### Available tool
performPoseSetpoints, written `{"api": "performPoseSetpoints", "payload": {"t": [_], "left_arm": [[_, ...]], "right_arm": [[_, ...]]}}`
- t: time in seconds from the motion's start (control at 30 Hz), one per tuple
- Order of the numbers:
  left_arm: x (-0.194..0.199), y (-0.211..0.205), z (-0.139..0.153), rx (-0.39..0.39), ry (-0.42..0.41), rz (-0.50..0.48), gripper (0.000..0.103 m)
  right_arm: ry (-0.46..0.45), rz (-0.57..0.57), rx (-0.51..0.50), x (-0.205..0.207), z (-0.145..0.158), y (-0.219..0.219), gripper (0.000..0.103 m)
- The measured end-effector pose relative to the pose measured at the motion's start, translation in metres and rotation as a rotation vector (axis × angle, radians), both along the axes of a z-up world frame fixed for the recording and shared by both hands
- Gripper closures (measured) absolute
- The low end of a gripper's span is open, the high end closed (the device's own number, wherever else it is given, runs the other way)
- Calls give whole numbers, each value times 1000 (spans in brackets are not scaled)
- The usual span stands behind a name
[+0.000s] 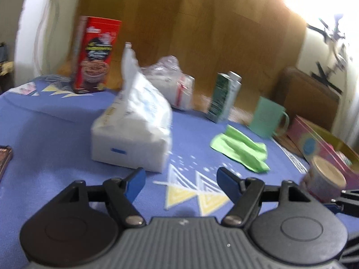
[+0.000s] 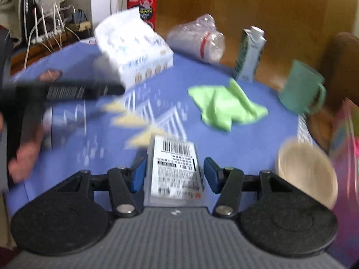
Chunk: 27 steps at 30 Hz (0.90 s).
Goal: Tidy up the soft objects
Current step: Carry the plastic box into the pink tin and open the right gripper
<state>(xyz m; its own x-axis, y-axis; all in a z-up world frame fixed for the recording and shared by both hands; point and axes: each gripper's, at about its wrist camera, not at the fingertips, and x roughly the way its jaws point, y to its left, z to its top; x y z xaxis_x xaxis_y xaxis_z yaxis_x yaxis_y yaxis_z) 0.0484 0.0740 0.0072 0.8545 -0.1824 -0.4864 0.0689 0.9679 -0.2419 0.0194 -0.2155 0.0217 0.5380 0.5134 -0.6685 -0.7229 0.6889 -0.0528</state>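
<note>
One green cloth (image 2: 226,106) lies crumpled on the blue surface (image 2: 258,152), right of centre, long axis running left-far to right-near, near the mug (image 2: 300,87). One white tissue pack (image 1: 132,132) stands left, its loose top pointing up. Left tongs (image 1: 180,185) released, nothing between them, angled down over the surface. Right tongs (image 2: 175,173) angled down, a labelled packet (image 2: 176,169) between them lengthwise; grip unclear, blurred. A hand (image 2: 24,157) shows far left.
</note>
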Motion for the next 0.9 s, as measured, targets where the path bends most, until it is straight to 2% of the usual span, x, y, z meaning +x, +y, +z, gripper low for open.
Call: {"api": "performPoseSetpoints", "payload": {"t": [0.03,0.07,0.1,0.13,0.23,0.33,0.43,0.5,0.6,0.7,0.9], "left_arm": [[-4,-6,2,20,-4,-24,31],[-8,-11,3,29,-6,-42,31],[-11,-17,4,24,-2,-67,31],[-14,-24,5,5,12,-102,32],[-14,-48,5,-29,67,-209,35],[-13,-77,4,-14,107,-304,38],[-8,-107,1,13,159,-386,39],[-12,-126,1,46,160,-418,39],[-20,-155,1,35,178,-508,39],[-32,-194,2,82,164,-584,39],[-46,-258,4,103,181,-705,38]], "right_arm": [[-26,-14,-1,-9,-4,-5,44],[-64,-19,1,-16,-7,-8,40],[-92,-15,-3,-23,-8,-9,34],[-110,-7,-1,-30,-10,-14,33],[-82,-23,53,-26,-14,-28,33],[-26,-67,124,-26,-18,-38,42],[-35,-64,147,-40,-20,-46,43],[-45,-59,156,-47,-22,-57,43],[-54,-76,166,-56,-23,-81,42],[-54,-136,185,-61,-24,-114,42],[-100,-301,186,-75,-28,-167,40]]}}
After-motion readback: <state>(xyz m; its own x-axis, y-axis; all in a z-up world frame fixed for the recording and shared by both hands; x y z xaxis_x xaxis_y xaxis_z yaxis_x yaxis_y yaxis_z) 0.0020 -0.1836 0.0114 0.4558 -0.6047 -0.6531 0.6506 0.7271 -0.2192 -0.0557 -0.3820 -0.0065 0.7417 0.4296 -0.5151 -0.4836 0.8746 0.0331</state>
